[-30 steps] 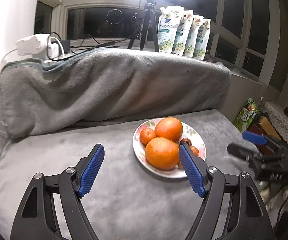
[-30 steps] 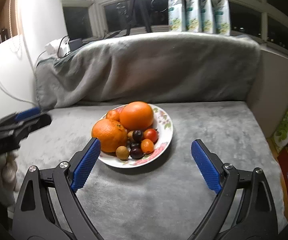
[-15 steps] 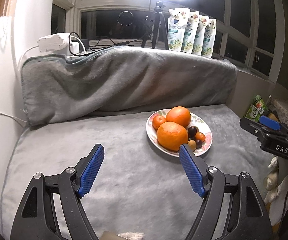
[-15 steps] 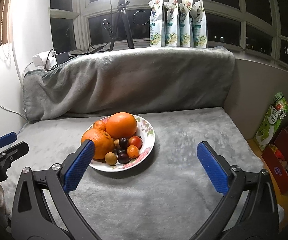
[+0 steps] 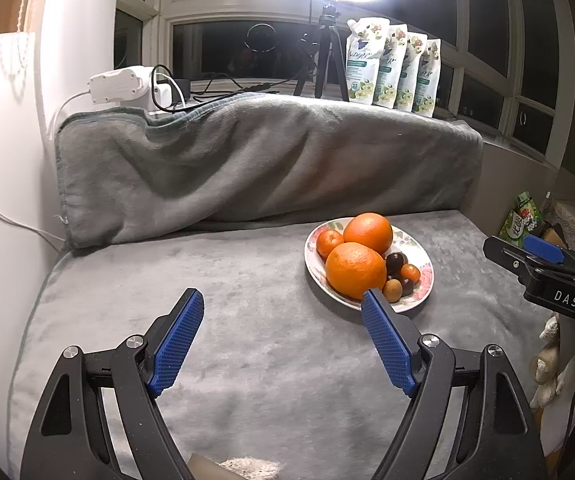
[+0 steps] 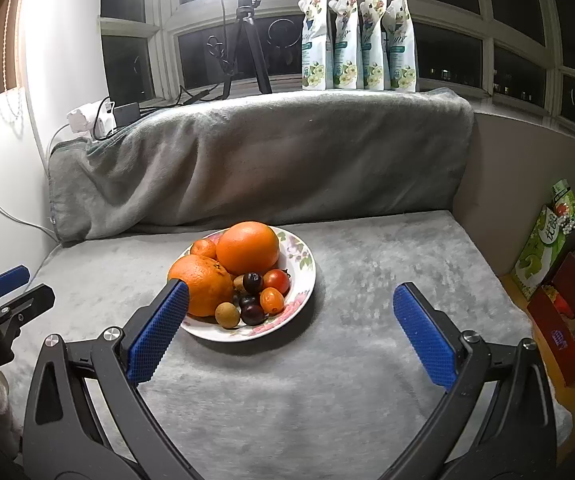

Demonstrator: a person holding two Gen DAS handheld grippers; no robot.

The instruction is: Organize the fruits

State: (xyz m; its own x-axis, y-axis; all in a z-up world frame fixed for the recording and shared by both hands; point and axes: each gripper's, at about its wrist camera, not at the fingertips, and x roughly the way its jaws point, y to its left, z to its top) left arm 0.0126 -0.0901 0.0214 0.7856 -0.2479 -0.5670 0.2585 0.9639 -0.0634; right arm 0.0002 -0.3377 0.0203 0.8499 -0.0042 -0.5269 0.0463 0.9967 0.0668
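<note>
Grey blanket (image 5: 247,300) covers the surface. Left wrist view: the left gripper (image 5: 283,328), jaws just widened and empty, is held short of the fruit plate (image 5: 423,280). Right wrist view: the right gripper (image 6: 291,316), jaws spread wide and empty, is seen just before the plate.

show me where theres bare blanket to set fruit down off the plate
Free: the grey blanket right of the plate, and the stretch to its left toward the wall. Crowded: the plate itself, piled with oranges and small fruits.

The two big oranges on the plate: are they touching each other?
Touching. In the right wrist view the front orange leans against the rear orange with no gap; the plate holds both.
</note>
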